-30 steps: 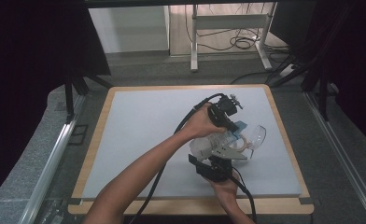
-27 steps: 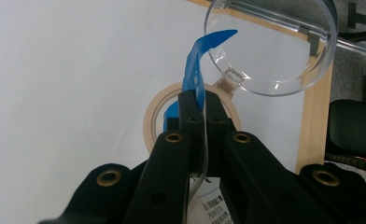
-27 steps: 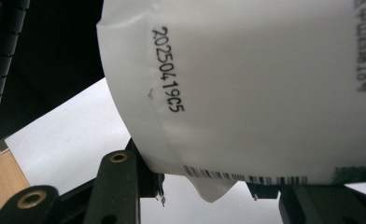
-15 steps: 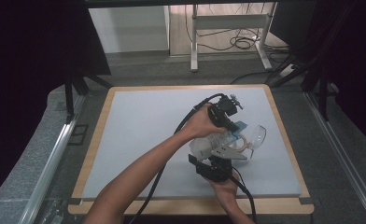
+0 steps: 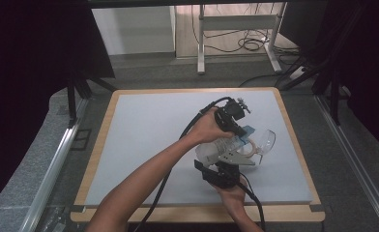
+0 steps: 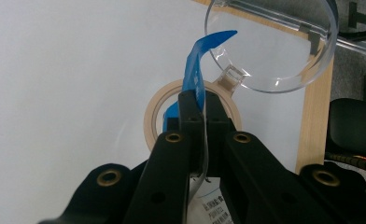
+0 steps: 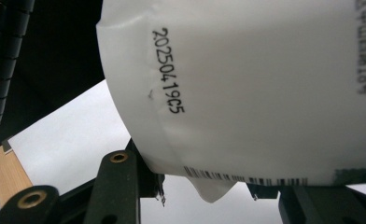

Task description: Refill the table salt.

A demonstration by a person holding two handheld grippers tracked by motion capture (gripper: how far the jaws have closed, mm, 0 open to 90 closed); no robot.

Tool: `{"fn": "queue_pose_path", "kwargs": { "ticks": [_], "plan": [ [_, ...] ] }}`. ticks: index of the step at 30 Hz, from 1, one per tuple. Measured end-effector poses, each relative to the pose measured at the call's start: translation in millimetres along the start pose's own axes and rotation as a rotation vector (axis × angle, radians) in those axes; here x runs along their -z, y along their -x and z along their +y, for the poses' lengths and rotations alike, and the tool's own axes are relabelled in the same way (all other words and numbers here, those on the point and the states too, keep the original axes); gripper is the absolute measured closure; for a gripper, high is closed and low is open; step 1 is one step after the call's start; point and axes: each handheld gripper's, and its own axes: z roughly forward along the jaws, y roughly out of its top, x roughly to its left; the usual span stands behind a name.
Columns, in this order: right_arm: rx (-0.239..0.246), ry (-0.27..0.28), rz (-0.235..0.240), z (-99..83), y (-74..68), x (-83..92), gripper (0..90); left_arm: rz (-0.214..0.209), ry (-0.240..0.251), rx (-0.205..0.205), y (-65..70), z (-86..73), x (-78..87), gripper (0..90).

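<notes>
Tearing step: right tool (image 5: pixel 222 166) grips the white pouch (image 7: pixel 246 88) above the tabletop (image 5: pixel 144 125), left tool (image 6: pixel 193 100) pinches shut on its blue strip (image 6: pixel 195 70); next, likely pull strip clear toward the clear cup (image 6: pixel 270 46).

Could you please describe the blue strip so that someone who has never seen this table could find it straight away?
On the white tabletop, look toward its right side, where both grippers meet over a white packet. Beside them lie a tan tape ring and a clear round bowl. The blue strip curls up from the shut left gripper, the only bright blue thing there.
</notes>
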Motion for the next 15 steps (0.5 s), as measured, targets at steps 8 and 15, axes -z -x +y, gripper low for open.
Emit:
{"fn": "queue_pose_path", "kwargs": {
  "ticks": [8, 15],
  "plan": [
    [-0.006, 0.004, 0.007, 0.9, -0.6, 0.7, 55.9, 0.001, -0.003, -0.002, 1.0, 0.7, -0.4, 90.0],
    [-0.003, 0.004, 0.004, 0.8, -0.6, 0.5, 56.0, 0.000, -0.002, -0.003, 1.0, 0.7, -0.5, 90.0]
  ]
}}
